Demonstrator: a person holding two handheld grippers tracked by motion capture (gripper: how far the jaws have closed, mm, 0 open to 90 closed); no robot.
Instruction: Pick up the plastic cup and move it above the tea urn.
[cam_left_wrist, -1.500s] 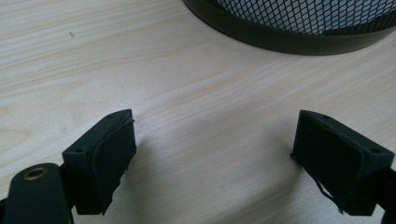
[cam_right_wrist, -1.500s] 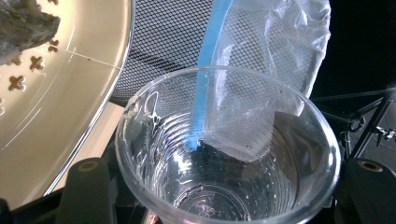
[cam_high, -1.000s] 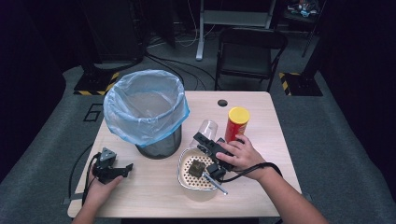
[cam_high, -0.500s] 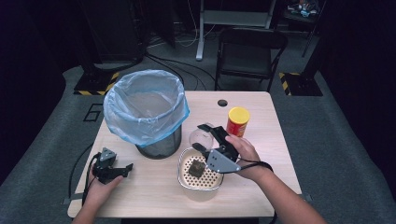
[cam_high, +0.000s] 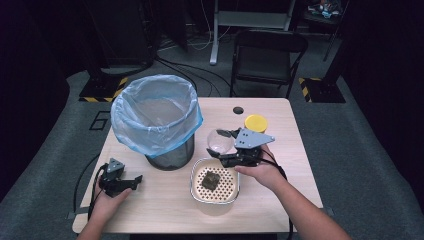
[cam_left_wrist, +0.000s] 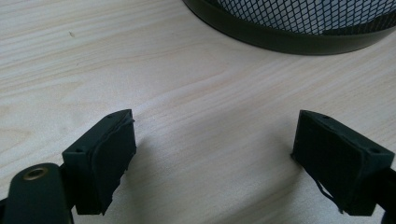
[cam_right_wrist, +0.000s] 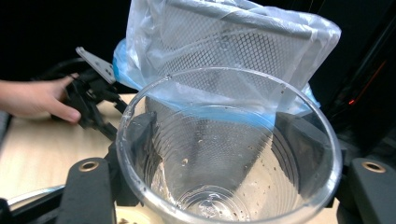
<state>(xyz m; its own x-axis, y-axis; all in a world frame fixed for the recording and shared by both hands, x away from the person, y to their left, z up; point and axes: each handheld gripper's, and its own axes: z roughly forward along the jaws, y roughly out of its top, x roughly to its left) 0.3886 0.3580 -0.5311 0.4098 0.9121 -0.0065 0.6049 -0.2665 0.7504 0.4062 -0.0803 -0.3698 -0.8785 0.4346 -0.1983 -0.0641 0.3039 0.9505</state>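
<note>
1. On a pale wooden table (cam_high: 280, 150) in a dark studio, a person works with a hand-held gripper in each hand, seen from the high view.

2. At centre, the right gripper (cam_high: 226, 145) clamps a clear plastic cup (cam_high: 219, 141), its jaws pressed against the cup's two sides; the cup is held tilted, off the tabletop, its mouth turned toward the bin.

3. Seen along the right gripper's own jaws, the cup (cam_right_wrist: 229, 149) is see-through and ribbed, with droplets and dark specks clinging to its inner wall and a little liquid at the bottom.

4. Just below the cup in the high view sits a white strainer bowl (cam_high: 197, 192) with a perforated floor, a dark lump (cam_high: 211, 180) lying on it.

5. Left of the cup stands a black mesh waste bin (cam_high: 170, 157) lined with a blue-tinted plastic bag (cam_high: 155, 120), its mouth open.

6. Behind the right gripper, a canister with a yellow lid (cam_high: 255, 123) stands on the table.

7. At the table's near left corner, the left gripper (cam_high: 131, 181) rests in the person's left hand (cam_high: 107, 202), well apart from the cup; its jaws stand spread with nothing between them, bare wood showing in the gap and the bin's black base (cam_left_wrist: 289, 39) ahead.

8. Beyond the table, a black folding chair (cam_high: 270, 52) stands on the grey floor.
</note>
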